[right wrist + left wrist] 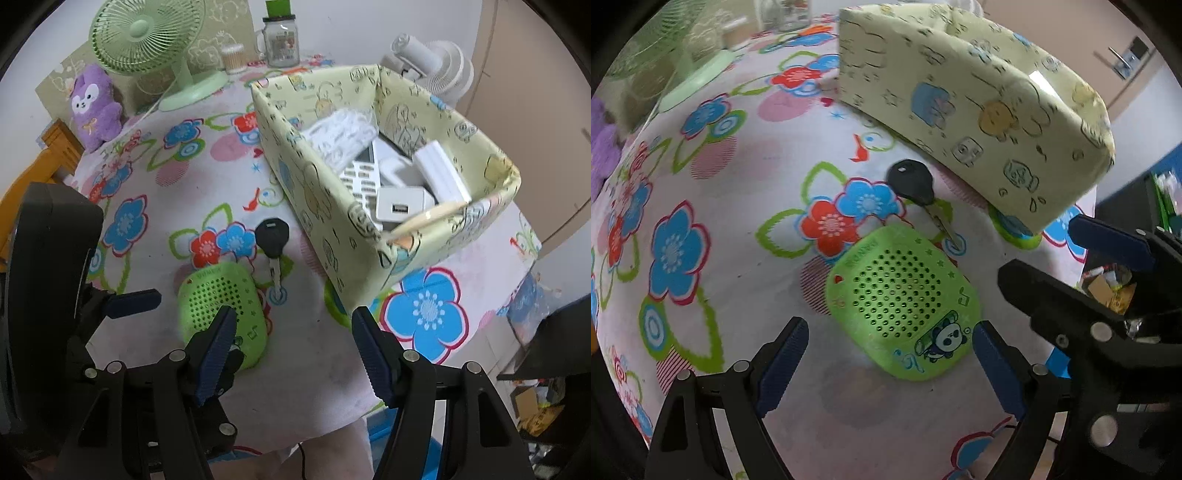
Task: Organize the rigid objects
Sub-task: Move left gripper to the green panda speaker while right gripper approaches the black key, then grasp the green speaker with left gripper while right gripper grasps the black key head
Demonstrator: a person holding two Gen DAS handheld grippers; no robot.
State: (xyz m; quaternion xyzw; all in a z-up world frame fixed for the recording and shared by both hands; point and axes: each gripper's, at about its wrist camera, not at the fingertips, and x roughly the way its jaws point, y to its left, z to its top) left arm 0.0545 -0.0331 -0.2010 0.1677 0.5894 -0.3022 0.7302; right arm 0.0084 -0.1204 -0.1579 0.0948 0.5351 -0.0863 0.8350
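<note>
A green perforated speaker [905, 302] with a panda picture lies flat on the flowered tablecloth. My left gripper [890, 363] is open, its blue pads on either side of the speaker's near end, not touching. A black-headed key [918, 192] lies just beyond the speaker. A pale yellow cartoon-print box [317, 192] stands behind, holding white chargers and a remote [364, 173]. My right gripper [291, 349] is open and empty, right of the speaker [221, 299] and below the key [271, 240]. It also shows in the left wrist view [1039, 249].
A green desk fan [147, 40], a purple plush toy [94, 107], a glass mug [282, 37] and a small jar [234, 57] stand at the table's far side. A white fan [439, 62] sits behind the box. The table edge runs close on the right.
</note>
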